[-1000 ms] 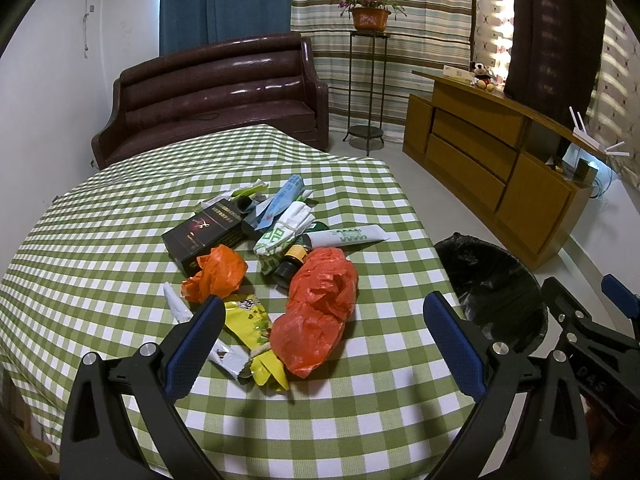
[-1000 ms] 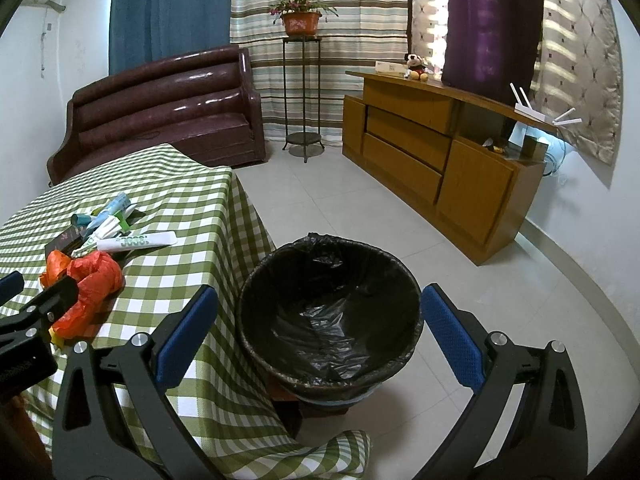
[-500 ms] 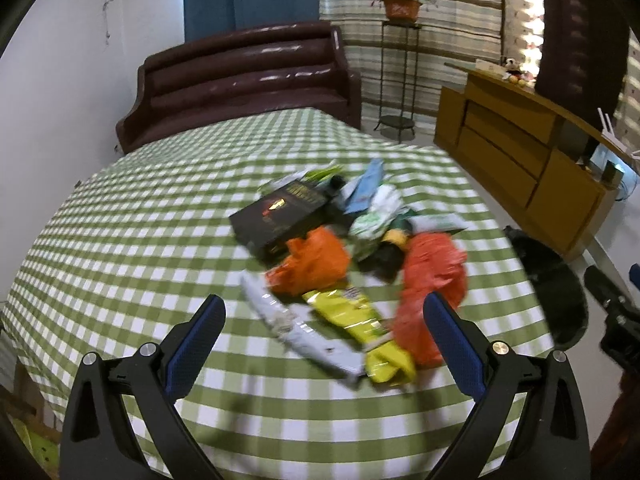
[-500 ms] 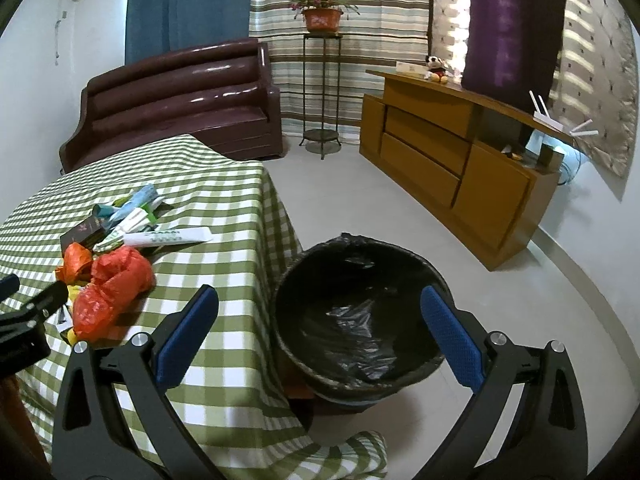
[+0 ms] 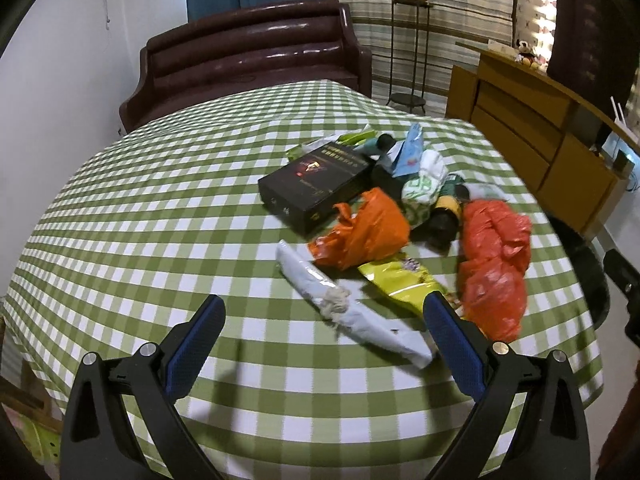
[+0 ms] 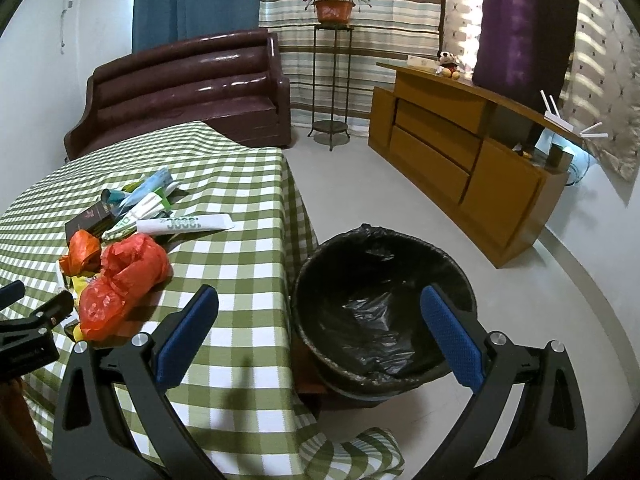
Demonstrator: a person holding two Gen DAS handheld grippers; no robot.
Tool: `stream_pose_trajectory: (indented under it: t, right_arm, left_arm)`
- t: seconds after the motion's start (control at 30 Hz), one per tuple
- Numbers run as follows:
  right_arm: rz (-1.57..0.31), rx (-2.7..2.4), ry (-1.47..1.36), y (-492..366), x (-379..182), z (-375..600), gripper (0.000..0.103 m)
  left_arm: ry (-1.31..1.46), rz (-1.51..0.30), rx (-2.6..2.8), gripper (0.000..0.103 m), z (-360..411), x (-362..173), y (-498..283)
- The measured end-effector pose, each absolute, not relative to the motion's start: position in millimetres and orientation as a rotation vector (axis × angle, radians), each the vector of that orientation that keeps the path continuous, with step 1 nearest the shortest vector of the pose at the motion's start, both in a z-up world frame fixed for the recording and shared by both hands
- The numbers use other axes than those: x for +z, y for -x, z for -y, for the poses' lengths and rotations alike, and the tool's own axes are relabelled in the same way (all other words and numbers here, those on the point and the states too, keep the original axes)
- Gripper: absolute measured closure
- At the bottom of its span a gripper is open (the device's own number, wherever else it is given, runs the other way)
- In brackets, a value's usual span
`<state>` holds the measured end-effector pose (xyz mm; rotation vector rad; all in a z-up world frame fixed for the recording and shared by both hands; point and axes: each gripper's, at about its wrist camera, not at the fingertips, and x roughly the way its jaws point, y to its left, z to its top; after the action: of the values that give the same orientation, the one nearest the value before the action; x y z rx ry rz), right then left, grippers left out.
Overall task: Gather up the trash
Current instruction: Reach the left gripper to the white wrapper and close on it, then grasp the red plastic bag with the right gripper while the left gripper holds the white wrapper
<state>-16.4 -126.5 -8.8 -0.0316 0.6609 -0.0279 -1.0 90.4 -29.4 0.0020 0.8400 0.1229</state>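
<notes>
A heap of trash lies on the green checked table [image 5: 160, 240]: a black box [image 5: 316, 182], an orange bag [image 5: 368, 236], a red bag [image 5: 494, 264], a yellow packet [image 5: 400, 284] and a long pale wrapper [image 5: 344, 308]. My left gripper [image 5: 324, 320] hovers open just in front of the wrapper, empty. My right gripper [image 6: 318, 320] is open and empty at the table's corner, with the black-lined bin [image 6: 380, 304] between its fingers in the view. The red bag [image 6: 124, 280] and a white tube [image 6: 188, 224] show at its left.
A dark sofa [image 5: 248, 60] stands behind the table. A wooden sideboard [image 6: 460, 152] runs along the right wall, with a plant stand [image 6: 332, 80] beside it. Bare floor [image 6: 520, 300] surrounds the bin. The tablecloth hangs down at the table's corner [image 6: 352, 452].
My left gripper has swung left and closer to the table, so the trash heap shifted right in its view. The right gripper turned left, bringing more of the table into view.
</notes>
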Motion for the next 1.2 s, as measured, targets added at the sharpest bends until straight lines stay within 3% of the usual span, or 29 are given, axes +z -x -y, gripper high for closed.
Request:
stream_pose_trajectory:
  t: [0.67,0.7,0.73,0.97,1.03,1.1,1.2]
  right_arm:
    - [-0.673,-0.004,0.036,14.6,-15.2,113.8,0.004]
    - [-0.672,-0.003,0.036,14.8,-15.1,113.4,0.004]
    - [-0.671,-0.003,0.035,14.0,-15.4,113.1,0.004]
    - [-0.668,0.002,0.034,13.9,-16.1,109.9,0.004]
    - [-0.668,0.001,0.035,13.9,-15.7,109.6,0.004]
    - [-0.667,0.003,0.037,14.3,-15.4,109.9,0.004]
    - [-0.669,0.01,0.045,14.5,-14.9,106.7,0.004]
  left_arm:
    - [-0.036,-0.887,0.074,0.008,-94.1,-39.4,5.3]
    - [-0.029,-0.897,0.069,0.013,-94.9,-41.0,4.5]
    - [-0.019,-0.904,0.06,0.033,-95.6,-41.7,3.6]
    - [-0.021,-0.903,0.016,0.062,-106.3,-41.1,5.5]
    - [-0.036,-0.896,0.006,0.077,-107.9,-40.9,6.5]
    - [-0.035,-0.892,-0.006,0.083,-113.7,-40.5,6.7]
    - [-0.027,-0.892,0.004,0.083,-119.8,-40.3,5.0]
